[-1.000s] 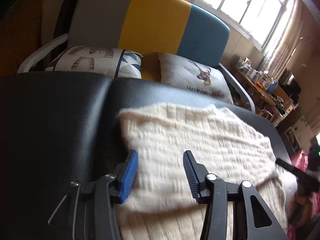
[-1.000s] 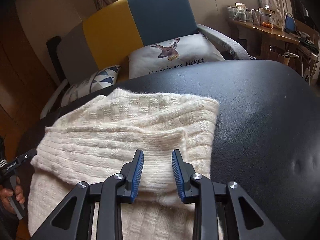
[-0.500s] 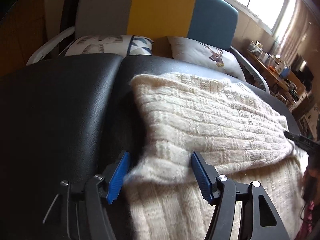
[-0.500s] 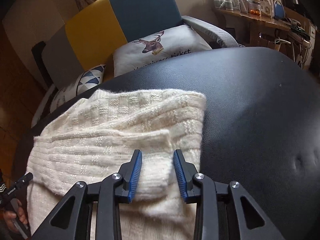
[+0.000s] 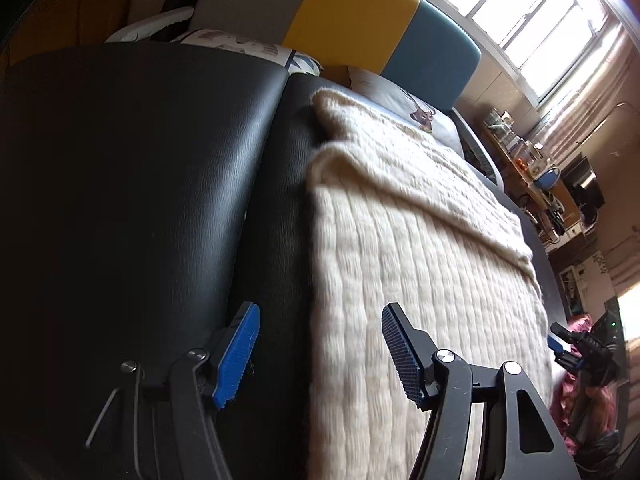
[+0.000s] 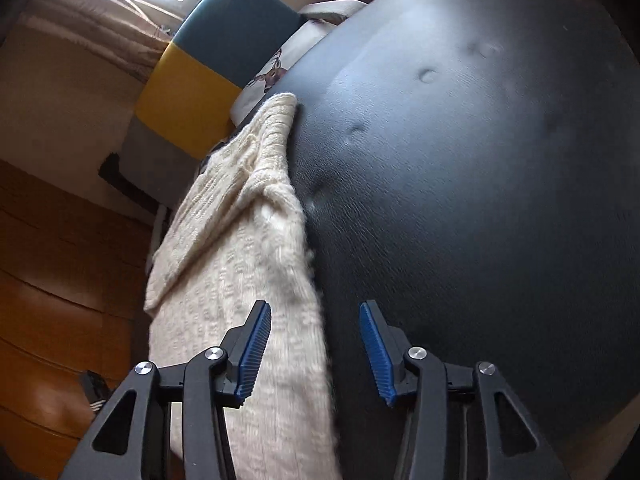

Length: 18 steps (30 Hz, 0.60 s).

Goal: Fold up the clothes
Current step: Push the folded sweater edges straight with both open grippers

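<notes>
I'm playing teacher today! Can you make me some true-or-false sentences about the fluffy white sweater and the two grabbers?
1. The cream sweater lies on a black padded surface. True.
2. The left gripper is squeezing the sweater. False: it is open, its pads off the knit.
3. The sweater's far end is folded back over itself. True.
4. The right gripper holds a pillow. False: its jaws are opening, with only the sweater's edge between them.
5. The sofa behind is all red. False: grey, yellow and blue.
</notes>
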Motion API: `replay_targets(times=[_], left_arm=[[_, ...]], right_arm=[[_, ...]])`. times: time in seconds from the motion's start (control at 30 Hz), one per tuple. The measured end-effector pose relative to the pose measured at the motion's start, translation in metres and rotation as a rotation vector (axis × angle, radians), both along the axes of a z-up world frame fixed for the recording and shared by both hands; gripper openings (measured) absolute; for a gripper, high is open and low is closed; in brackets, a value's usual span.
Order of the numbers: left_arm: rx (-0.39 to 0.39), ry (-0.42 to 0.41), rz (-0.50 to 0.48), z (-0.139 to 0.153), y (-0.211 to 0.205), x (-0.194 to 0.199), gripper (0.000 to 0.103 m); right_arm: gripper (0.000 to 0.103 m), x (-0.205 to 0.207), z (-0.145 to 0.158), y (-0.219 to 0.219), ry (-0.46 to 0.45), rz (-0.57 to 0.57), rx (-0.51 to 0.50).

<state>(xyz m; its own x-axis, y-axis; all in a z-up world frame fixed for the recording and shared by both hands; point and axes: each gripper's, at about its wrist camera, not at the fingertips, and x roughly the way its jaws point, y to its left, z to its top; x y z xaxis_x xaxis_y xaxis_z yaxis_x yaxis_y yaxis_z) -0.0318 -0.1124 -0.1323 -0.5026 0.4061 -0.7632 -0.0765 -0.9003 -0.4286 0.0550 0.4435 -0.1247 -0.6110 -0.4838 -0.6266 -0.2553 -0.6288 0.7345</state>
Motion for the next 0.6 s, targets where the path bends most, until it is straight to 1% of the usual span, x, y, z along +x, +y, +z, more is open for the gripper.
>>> replay_targets(times=[0.07, 0.13, 0.2, 0.27, 0.33, 0.37, 0.43, 0.5, 0.6], left_arm=[[0.028, -0.009, -0.018, -0.002, 0.002, 0.013, 0.065], [0.069, -0.002, -0.036, -0.002, 0.004, 0.025, 0.071], [0.098, -0.001, -0.067, -0.001, 0.007, 0.035, 0.074], [0.107, 0.007, -0.091, -0.001, 0.009, 0.045, 0.076], [0.102, 0.018, -0.117, -0.001, 0.012, 0.053, 0.079], [0.095, 0.025, -0.128, -0.001, 0.013, 0.057, 0.079], [0.082, 0.039, -0.15, 0.0, 0.015, 0.064, 0.083], [0.07, 0.045, -0.169, 0.0, 0.018, 0.067, 0.086], [0.066, 0.04, -0.159, -0.001, 0.019, 0.068, 0.086]], right_arm=[[0.047, 0.015, -0.006, 0.003, 0.005, 0.03, -0.089], [0.047, 0.026, -0.01, 0.002, -0.006, 0.082, -0.15], [0.047, 0.033, -0.014, -0.004, -0.021, 0.155, -0.21], [0.047, 0.034, -0.018, -0.017, -0.025, 0.214, -0.244], [0.047, 0.03, -0.02, -0.027, -0.013, 0.237, -0.263], [0.047, 0.028, -0.02, -0.031, -0.004, 0.243, -0.263], [0.047, 0.02, -0.019, -0.04, 0.015, 0.253, -0.249], [0.047, 0.016, -0.014, -0.05, 0.025, 0.273, -0.202], [0.047, 0.01, -0.006, -0.063, 0.032, 0.302, -0.123]])
